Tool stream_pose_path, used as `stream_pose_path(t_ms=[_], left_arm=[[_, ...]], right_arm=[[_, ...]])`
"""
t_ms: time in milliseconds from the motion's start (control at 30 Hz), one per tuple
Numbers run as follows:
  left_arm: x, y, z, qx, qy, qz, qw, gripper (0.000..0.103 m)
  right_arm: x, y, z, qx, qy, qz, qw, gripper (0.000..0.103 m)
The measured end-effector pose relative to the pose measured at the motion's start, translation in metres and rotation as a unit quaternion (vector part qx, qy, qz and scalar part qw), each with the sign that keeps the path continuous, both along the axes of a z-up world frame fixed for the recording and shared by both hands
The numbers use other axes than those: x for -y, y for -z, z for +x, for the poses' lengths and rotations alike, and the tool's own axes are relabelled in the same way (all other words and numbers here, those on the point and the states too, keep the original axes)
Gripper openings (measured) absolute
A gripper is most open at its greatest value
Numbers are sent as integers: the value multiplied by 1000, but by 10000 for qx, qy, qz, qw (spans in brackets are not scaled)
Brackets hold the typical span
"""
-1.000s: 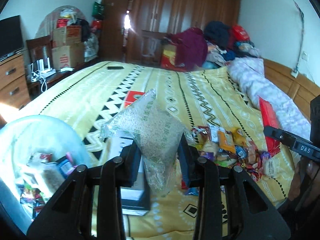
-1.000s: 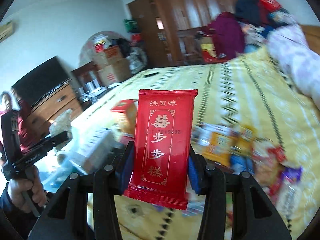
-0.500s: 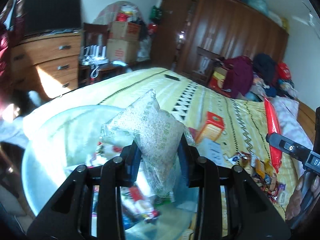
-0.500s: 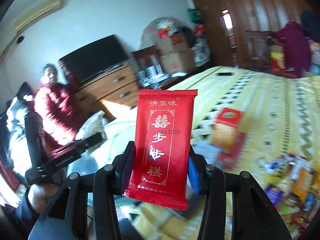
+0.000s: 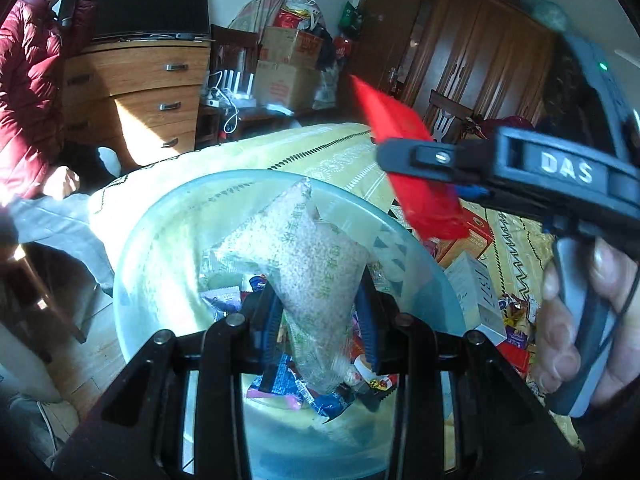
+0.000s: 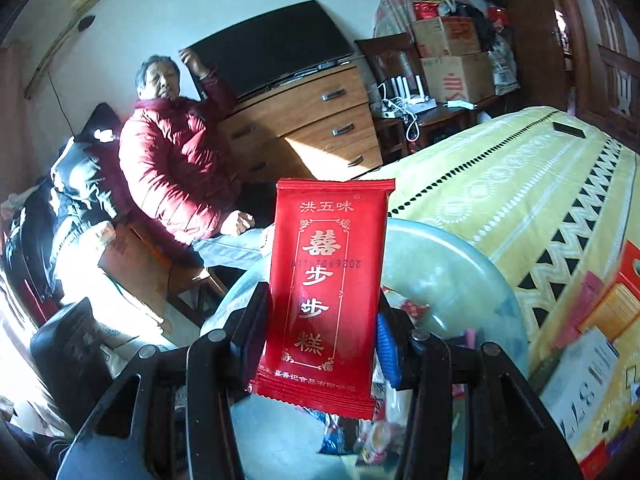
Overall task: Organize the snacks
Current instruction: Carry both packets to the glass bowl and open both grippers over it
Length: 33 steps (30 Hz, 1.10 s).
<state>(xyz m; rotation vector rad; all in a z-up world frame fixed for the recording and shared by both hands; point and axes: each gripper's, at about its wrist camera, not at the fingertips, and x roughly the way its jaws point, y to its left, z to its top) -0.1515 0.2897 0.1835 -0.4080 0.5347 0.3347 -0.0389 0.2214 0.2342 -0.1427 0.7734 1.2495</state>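
Left gripper (image 5: 320, 312): clamped on a clear packet of pale grains (image 5: 304, 264), the packet standing tilted over the mouth of the translucent tub (image 5: 168, 216).
Right gripper (image 6: 320, 336): pinching a red packet with gold lettering (image 6: 326, 292) by its two long edges, upright, above the tub's near rim (image 6: 448, 264).
Same gripper, seen from the left camera: at two o'clock, a bare hand (image 5: 584, 312) wrapped round its handle (the red packet (image 5: 408, 160) juts out toward eleven o'clock).
Tub contents: a jumble of small wrapped snacks (image 5: 304, 392) at the bottom.
Bed: yellow patterned bedspread (image 6: 520, 184) at three o'clock, a white box (image 5: 476, 292) and loose snacks (image 5: 516, 316) lying on it beside the tub.
Onlooker: a person in a red padded jacket (image 6: 168, 168) seated at nine o'clock, by the wooden dresser (image 6: 312, 120).
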Motion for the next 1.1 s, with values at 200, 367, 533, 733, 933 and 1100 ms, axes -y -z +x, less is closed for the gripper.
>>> stream_pose_path(t_ms=[200,367,533,733,933,1100], left_arm=[[-3,2,-11,-115,-37,309,9995,35],[-14,10,-14,-232,-119,348,9991,35],[-22,16,-16,-251,-162,252,9992,35],[-26,17,-15,-278,-163,211,9993,35],[-38,20,-4,-406,-206,173,9988,35],[-53,30,4,-628,-293,8,9976,35]], right_arm=[[-43,11,6,-80,-182,-221,9996,50],[-70,20,4,-64,-298,-440,9986,51],[-76,25,4,-64,-309,-545,9980,51],[-79,25,5,-56,-269,-574,9980,51],[-82,28,7,-67,-236,-612,9978,51],[-89,36,13,-151,-205,-728,9970,51]])
